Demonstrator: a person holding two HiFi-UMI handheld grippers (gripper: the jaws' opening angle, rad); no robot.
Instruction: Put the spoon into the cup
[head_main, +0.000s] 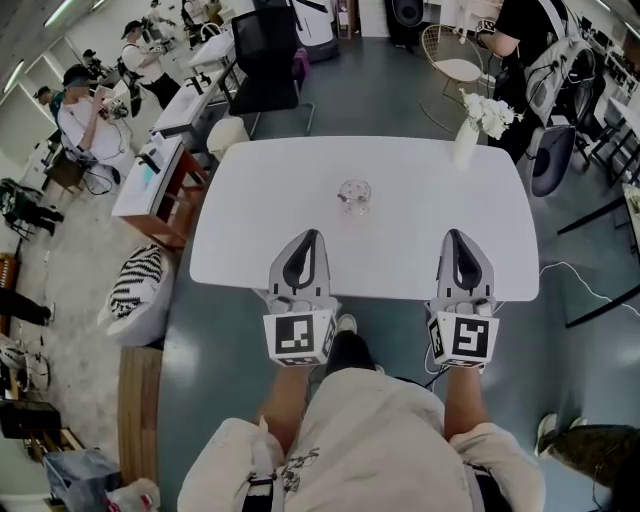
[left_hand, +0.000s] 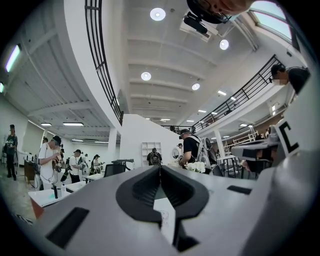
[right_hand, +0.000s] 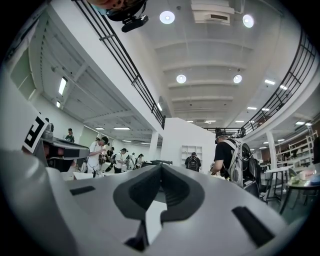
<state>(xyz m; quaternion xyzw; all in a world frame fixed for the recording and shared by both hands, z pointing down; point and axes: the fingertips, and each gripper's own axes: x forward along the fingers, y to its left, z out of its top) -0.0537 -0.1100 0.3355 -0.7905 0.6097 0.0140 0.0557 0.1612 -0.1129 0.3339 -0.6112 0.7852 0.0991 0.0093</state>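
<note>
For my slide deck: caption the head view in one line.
Left gripper and right gripper, both shut, over the near edge of a white table; a glass cup stands beyond them.

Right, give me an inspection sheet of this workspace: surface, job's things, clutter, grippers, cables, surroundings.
Surface: white table with rounded corners.
Job's things: clear cup mid-table; the spoon cannot be made out.
Clutter: vase of white flowers at the far right corner.
Grippers: left gripper and right gripper over the near edge, jaws together, nothing between them.
Cables: white cable on the floor right of the table.
Surroundings: black chair beyond the table, striped cushion on the left, people at desks.
</note>
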